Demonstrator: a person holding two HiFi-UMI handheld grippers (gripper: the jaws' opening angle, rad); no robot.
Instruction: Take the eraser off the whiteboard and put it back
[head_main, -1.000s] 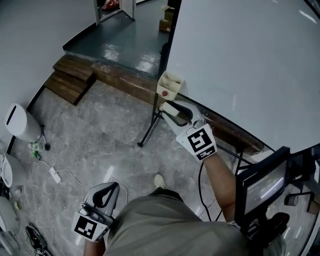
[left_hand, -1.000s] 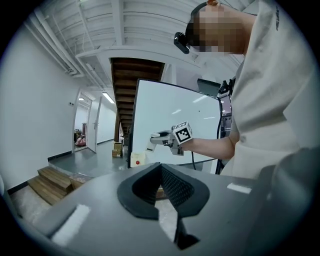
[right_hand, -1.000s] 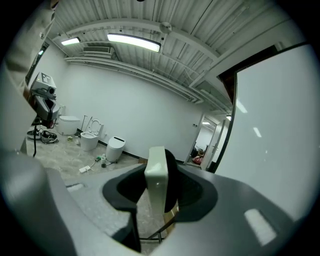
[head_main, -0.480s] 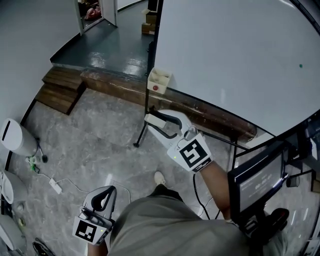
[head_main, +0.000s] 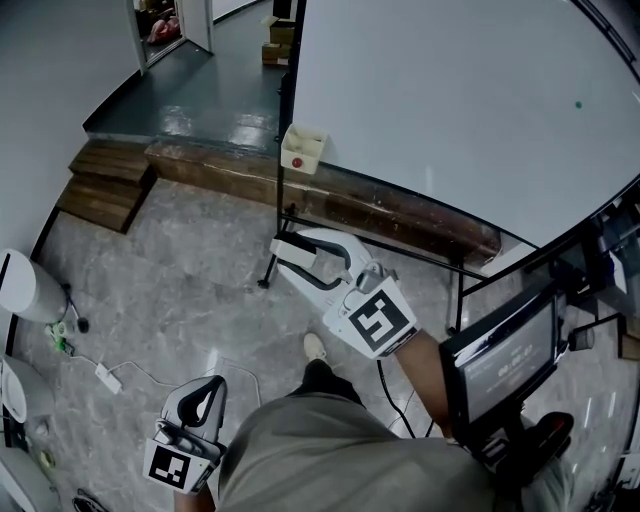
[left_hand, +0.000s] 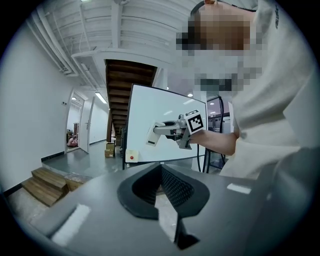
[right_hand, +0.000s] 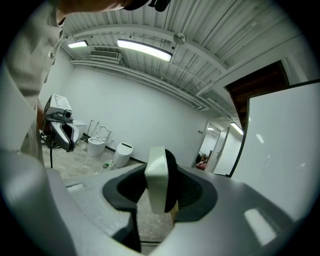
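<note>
The whiteboard (head_main: 450, 100) stands on a dark frame at the upper right; it also shows in the left gripper view (left_hand: 150, 125). My right gripper (head_main: 290, 255) is held out in front of the board's lower left part, clear of its surface. It is shut on the eraser (right_hand: 156, 182), a pale block with a black backing, gripped upright between the pads. The same eraser (left_hand: 151, 137) sticks out of the right gripper (left_hand: 156, 134) in the left gripper view. My left gripper (head_main: 207, 392) hangs low by the person's left side, jaws together, nothing in them.
A small cream box with a red dot (head_main: 300, 148) hangs at the board's lower left corner. A long wooden beam (head_main: 400, 215) lies under the board, wooden steps (head_main: 100, 185) further left. A monitor on a stand (head_main: 500, 360) is at the right. A white bin (head_main: 20, 285) and a cable (head_main: 105, 375) are at the left.
The right gripper with the eraser has drawn back from the board, down and left in the head view. The left gripper has shifted slightly lower.
</note>
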